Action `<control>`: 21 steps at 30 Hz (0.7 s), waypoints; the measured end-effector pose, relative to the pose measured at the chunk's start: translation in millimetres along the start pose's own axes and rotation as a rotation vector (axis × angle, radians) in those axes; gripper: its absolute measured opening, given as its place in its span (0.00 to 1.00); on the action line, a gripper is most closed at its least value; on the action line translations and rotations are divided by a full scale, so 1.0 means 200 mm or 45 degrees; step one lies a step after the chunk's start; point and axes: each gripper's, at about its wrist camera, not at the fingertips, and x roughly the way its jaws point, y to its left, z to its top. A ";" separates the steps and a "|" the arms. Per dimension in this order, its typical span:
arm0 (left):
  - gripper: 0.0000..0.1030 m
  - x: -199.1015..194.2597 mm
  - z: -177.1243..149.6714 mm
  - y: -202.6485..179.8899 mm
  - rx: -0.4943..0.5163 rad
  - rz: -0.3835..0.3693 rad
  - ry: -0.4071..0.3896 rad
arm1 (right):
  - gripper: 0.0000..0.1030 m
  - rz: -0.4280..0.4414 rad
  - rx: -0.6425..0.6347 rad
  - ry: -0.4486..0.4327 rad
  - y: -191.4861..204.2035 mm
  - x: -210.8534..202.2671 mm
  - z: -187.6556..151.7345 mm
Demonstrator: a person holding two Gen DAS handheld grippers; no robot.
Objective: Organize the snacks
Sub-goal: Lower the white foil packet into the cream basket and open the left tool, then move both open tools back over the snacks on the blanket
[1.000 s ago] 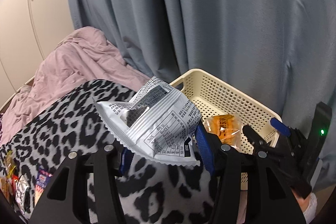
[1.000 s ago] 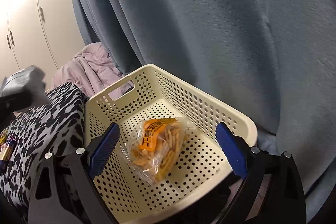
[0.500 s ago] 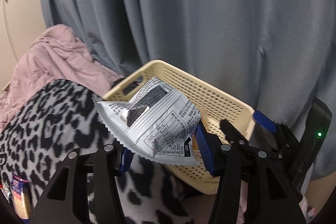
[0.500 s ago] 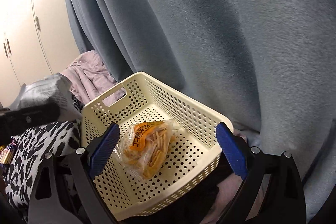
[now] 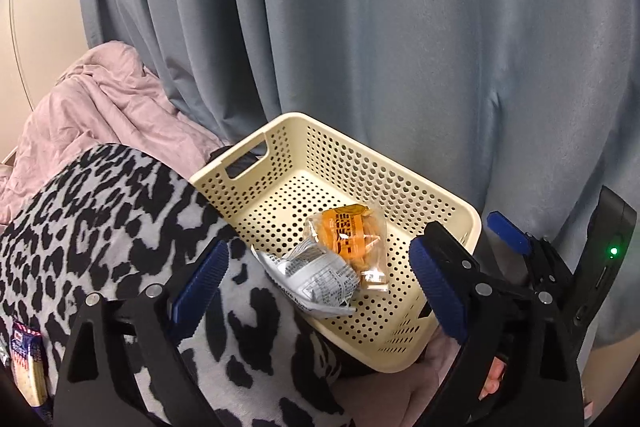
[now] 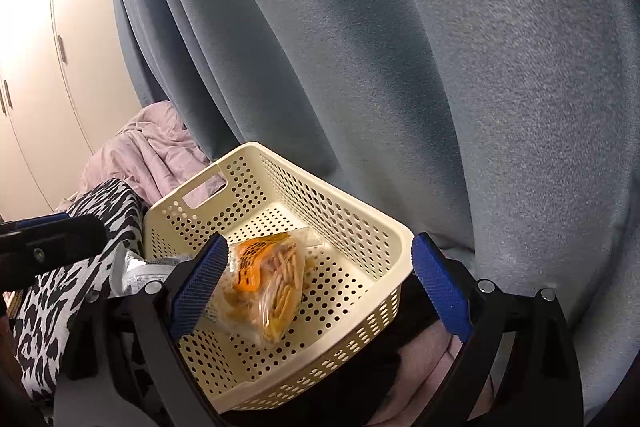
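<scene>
Left wrist view: the left gripper (image 5: 316, 291) is spreading its fingers, empty; the silver packet (image 5: 310, 277) is lying over the basket (image 5: 456, 211) rim beside the orange packet (image 5: 352, 241). A snack (image 5: 26, 363) on the leopard blanket (image 5: 100, 219) is waiting.

Right wrist view: the right gripper (image 6: 320, 291) is holding its fingers apart around the basket's near corner, gripping nothing.
</scene>
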 end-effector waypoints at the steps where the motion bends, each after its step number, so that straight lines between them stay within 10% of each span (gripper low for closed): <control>1: 0.88 -0.02 0.00 0.00 0.002 0.008 -0.007 | 0.91 0.001 -0.002 0.000 0.00 0.00 0.00; 21: 0.89 -0.25 -0.09 0.13 -0.027 0.161 -0.064 | 0.91 0.064 -0.058 0.003 0.16 -0.04 0.06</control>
